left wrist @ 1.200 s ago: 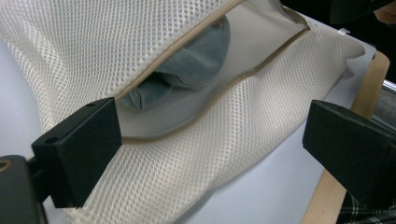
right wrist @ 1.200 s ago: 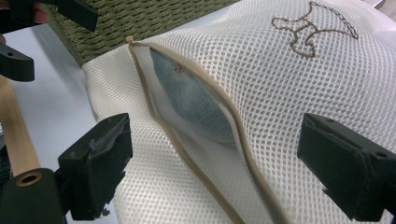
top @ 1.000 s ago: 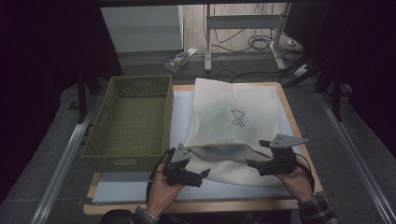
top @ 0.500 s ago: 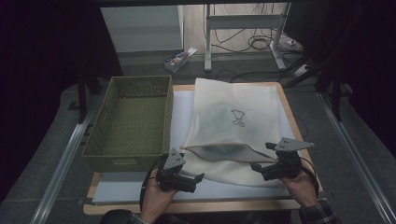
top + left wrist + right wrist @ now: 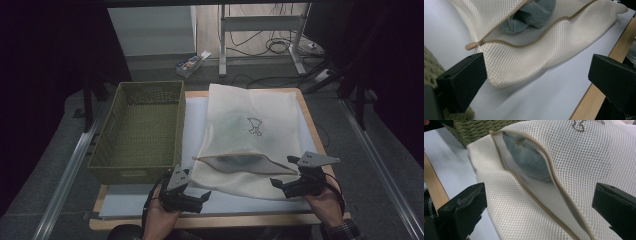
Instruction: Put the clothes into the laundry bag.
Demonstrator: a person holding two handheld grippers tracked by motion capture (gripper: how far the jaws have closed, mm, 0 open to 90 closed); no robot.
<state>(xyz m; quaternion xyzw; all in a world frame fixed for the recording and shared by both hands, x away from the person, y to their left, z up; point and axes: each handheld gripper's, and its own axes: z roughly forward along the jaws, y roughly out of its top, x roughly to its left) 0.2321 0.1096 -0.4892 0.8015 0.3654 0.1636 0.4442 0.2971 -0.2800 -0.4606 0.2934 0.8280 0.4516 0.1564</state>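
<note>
the white mesh laundry bag (image 5: pixel 250 135) lay on the counter (image 5: pixel 305 107), right of the green basket (image 5: pixel 137 132), with its zipper (image 5: pixel 529 182) undone along the near edge and a blue-grey cloth (image 5: pixel 534 15) visible inside the mouth.

the main risk, as i judged it, was a bad bite on the loose mesh: jaws closing on both layers at once would pinch the mouth shut instead of opening it, and a pull on 1 corner alone could drag the whole bag across the smooth white sheet (image 5: pixel 150 205) toward the near edge. the cloth could also slide out if the bag were lifted by its far end.

the left gripper (image 5: pixel 192 200) sat at the bag's near left corner, jaws spread wide and holding nothing, with the zipper pull (image 5: pixel 471 45) just beyond its left jaw. the right gripper (image 5: pixel 287 186) sat at the near right corner, its jaws also wide apart and free of the fabric, the open mouth of the bag lying between and ahead of them.
</note>
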